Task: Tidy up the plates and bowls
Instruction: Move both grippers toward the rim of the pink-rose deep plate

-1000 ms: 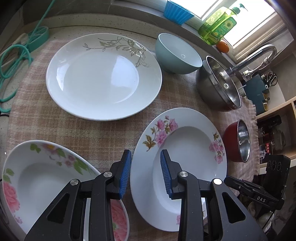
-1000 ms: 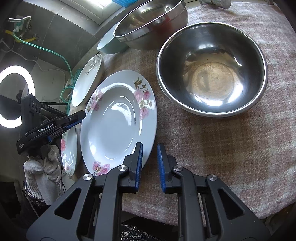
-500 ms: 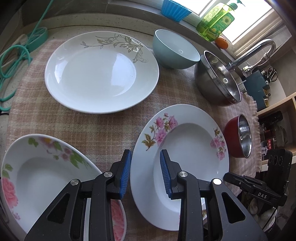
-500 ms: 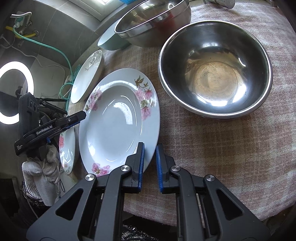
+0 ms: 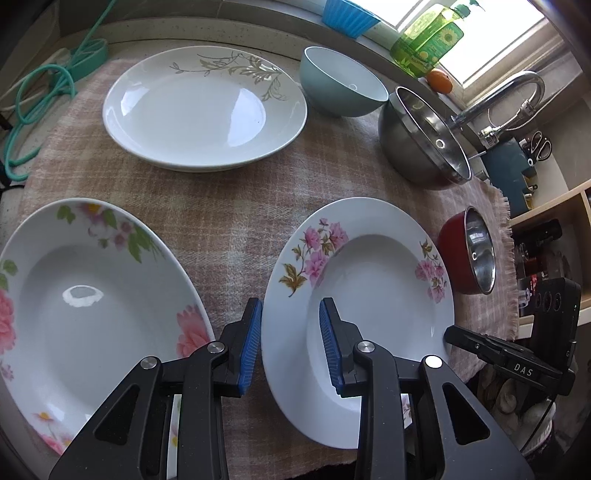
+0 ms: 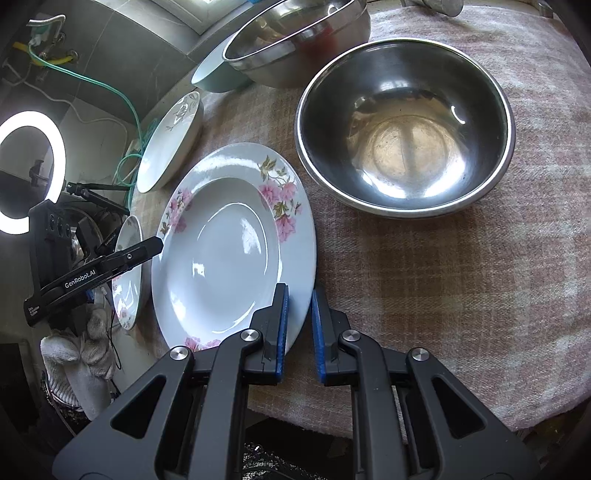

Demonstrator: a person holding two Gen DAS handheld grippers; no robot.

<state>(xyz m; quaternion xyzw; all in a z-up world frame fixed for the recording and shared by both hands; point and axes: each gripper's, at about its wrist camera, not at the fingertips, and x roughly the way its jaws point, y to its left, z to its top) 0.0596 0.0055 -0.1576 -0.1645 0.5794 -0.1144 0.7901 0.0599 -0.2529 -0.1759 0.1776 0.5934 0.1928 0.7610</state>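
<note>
A white deep plate with pink flowers [image 5: 369, 288] [image 6: 221, 258] lies on the checked cloth [image 5: 221, 199]. My right gripper [image 6: 300, 325] is shut on its near right rim; its dark tip [image 5: 448, 332] shows at that rim in the left wrist view. My left gripper [image 5: 290, 343] [image 6: 159, 243] stands open at the plate's opposite rim, and the rim's edge runs between the pads. Beside it lies a second floral deep plate [image 5: 92, 295] [image 6: 127, 273]. Farther back are a white plate with grey leaves [image 5: 203, 110] [image 6: 170, 147] and a pale blue bowl [image 5: 340, 88] [image 6: 210, 77].
A large steel bowl [image 5: 424, 147] [image 6: 295, 37] and a red-sided steel bowl [image 5: 469, 254] [image 6: 402, 129] stand to the right of the plates. A tap [image 5: 509, 88], soap bottle [image 5: 428, 40] and blue cup [image 5: 347, 14] line the back. A teal cable [image 5: 37, 107] lies left.
My right gripper's jaws have closed onto the pink-flower plate's rim. My left gripper has drawn back slightly toward the near edge, its opening unchanged.
</note>
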